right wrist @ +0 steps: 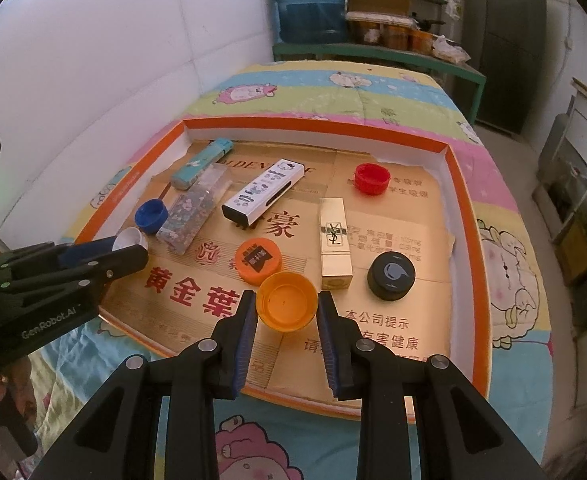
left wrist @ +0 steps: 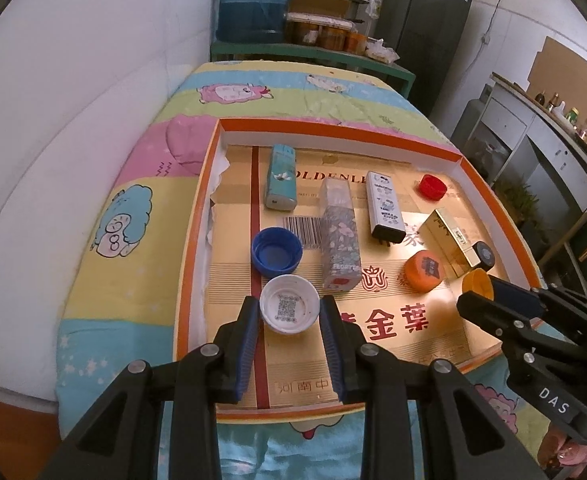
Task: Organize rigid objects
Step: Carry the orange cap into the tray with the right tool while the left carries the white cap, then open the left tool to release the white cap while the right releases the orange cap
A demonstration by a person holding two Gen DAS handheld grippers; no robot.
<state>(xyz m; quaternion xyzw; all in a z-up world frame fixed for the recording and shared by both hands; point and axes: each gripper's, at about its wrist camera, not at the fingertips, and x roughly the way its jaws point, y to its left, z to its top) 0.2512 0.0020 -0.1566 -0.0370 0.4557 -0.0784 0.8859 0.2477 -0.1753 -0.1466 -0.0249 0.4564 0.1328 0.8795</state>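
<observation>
Where a cartoon-printed quilt (left wrist: 141,208) covers the bed, a shallow orange-rimmed tray (left wrist: 191,240) rests on it, lined with flattened gold cardboard (right wrist: 393,332) printed in red characters. A white wall runs along the bed's left side. Beyond its far end stands a green shelf (left wrist: 313,54) carrying a blue water jug (left wrist: 253,0) and jars, with a dark cabinet (left wrist: 425,28) to the right of it.

The left gripper (left wrist: 289,312) hangs over the tray's near left part, its jaws spread wide on either side of a white cap (left wrist: 289,308) lying mouth up; the blue pads sit just beside the cap's rim, and contact cannot be judged. A blue cap (left wrist: 276,249) lies just beyond it, with a floral box (left wrist: 339,236) to its right.

The right gripper (right wrist: 287,306) hovers near the tray's front edge, jaws likewise wide apart, bracketing an upturned orange cap (right wrist: 287,300) without visibly gripping it. Another orange cap (right wrist: 258,261) touches it on the far side. A gold box (right wrist: 335,240) and a black cap (right wrist: 391,275) lie to the right, a red cap (right wrist: 372,178) towards the far right corner, and a white box (right wrist: 263,192) and teal box (right wrist: 201,164) towards the far left.
</observation>
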